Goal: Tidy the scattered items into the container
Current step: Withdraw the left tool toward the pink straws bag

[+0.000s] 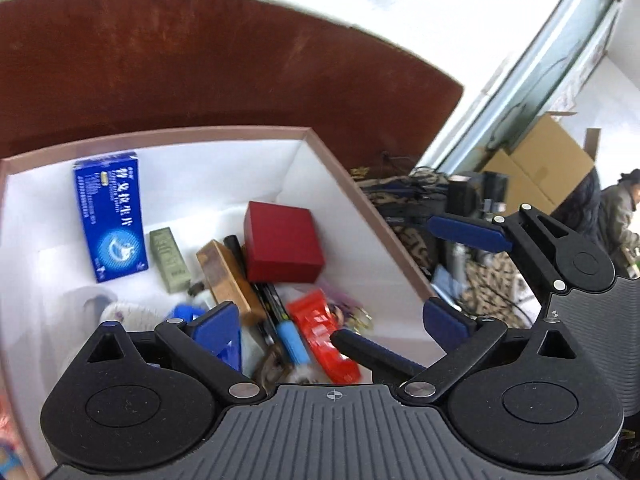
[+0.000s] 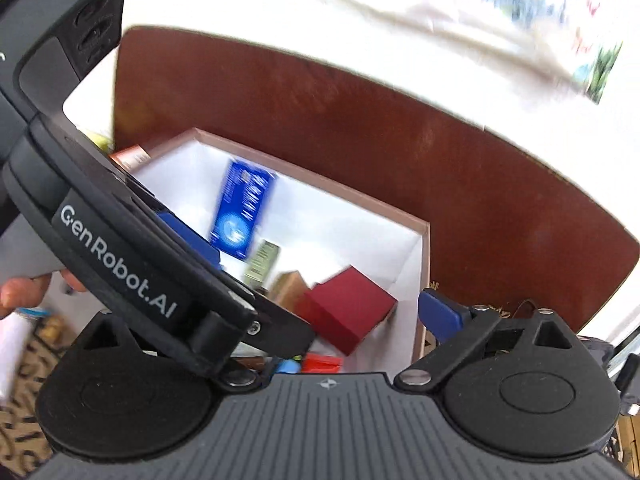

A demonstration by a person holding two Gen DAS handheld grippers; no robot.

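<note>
A white-lined box with a pink rim (image 1: 340, 176) holds several items: a blue medicine carton (image 1: 108, 216), a red box (image 1: 282, 248), a green pack (image 1: 170, 260), a brown wooden block (image 1: 228, 280), a black pen (image 1: 260, 296), a blue-capped marker (image 1: 292, 340) and a red packet (image 1: 320, 332). My left gripper (image 1: 334, 322) hovers open and empty over the box. My right gripper (image 1: 448, 276) is open beside the box's right rim. In the right wrist view the box (image 2: 424, 248), the blue carton (image 2: 244, 208) and the red box (image 2: 352, 308) show; the left gripper's body (image 2: 132, 272) covers my right gripper's left finger.
The box sits on a dark red-brown table (image 1: 200, 72) with a white floor beyond. To the right lie patterned fabric and cables (image 1: 408, 204), cardboard boxes (image 1: 540, 164) and a seated person (image 1: 620, 216). A hand (image 2: 20, 288) holds the left gripper's handle.
</note>
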